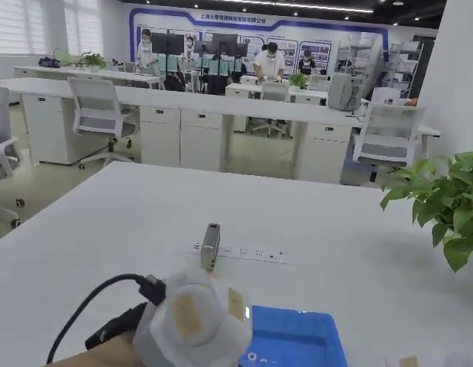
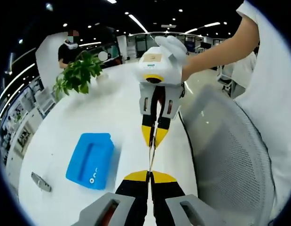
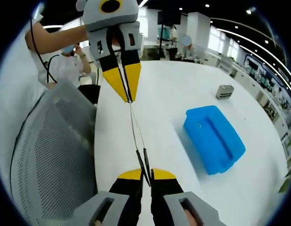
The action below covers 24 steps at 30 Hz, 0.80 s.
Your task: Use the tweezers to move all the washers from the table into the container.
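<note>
Left claw (image 2: 150, 175) and right claw (image 3: 146, 175) each pinch the tweezers (image 3: 135, 123) beside the blue container (image 3: 213, 139), mesh chair (image 3: 46, 150) near.

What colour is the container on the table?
Bright blue; the container shows best in the right gripper view.

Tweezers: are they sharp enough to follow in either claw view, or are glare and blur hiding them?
Right gripper view: tweezers sharp against the white table, fisheye bending its edge. Left gripper view: thin and faint between right claw and left claw. Head view: soft, glare on the container rim.
</note>
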Tool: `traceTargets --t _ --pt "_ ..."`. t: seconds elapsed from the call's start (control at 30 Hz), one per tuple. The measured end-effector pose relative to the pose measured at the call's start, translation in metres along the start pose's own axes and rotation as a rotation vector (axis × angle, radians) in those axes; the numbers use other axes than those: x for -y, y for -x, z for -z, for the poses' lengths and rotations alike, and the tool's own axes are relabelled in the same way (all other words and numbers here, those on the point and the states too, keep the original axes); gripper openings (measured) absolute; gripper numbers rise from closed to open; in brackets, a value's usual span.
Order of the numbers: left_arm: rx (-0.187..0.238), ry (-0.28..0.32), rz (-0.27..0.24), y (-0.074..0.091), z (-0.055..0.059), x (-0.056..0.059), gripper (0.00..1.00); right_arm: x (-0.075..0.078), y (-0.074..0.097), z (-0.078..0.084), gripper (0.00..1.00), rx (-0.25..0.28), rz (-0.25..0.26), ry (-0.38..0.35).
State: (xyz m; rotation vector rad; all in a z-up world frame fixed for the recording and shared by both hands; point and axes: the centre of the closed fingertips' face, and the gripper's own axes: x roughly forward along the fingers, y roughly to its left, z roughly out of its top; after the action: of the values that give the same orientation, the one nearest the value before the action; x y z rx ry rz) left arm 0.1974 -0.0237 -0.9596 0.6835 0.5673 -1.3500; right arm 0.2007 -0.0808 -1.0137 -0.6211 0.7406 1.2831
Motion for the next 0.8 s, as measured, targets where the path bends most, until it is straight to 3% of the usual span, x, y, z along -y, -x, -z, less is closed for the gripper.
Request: traceTargets --t 0.17,0.27,0.33,0.5,0.63,0.8 --pt "-0.036 -0.029 -0.045 -0.022 0.011 -0.001 0.0 0.011 -0.01 0.019 0.02 -0.055 0.035 -0.045" --pt "-0.075 -0.065 -0.069 -0.038 0.022 -0.003 0.0 0.018 -0.02 0.033 0.03 -0.107 0.065 -0.13" --pt "-0.1 -0.077 -0.068 -0.049 0.033 -0.003 0.0 0.018 -0.026 0.037 0.04 -0.118 0.063 -0.127" --pt "-0.124 -0.052 -0.047 -0.067 0.048 -0.004 0.0 0.018 -0.036 0.05 0.05 -0.166 0.071 -0.132" --pt "-0.143 -0.051 -0.031 -0.076 0.055 -0.004 0.0 0.019 -0.041 0.058 0.06 -0.2 0.079 -0.097" --pt "-0.17 -0.027 -0.017 -0.085 0.066 -0.008 0.0 0.023 -0.041 0.058 0.07 -0.199 0.085 -0.088"
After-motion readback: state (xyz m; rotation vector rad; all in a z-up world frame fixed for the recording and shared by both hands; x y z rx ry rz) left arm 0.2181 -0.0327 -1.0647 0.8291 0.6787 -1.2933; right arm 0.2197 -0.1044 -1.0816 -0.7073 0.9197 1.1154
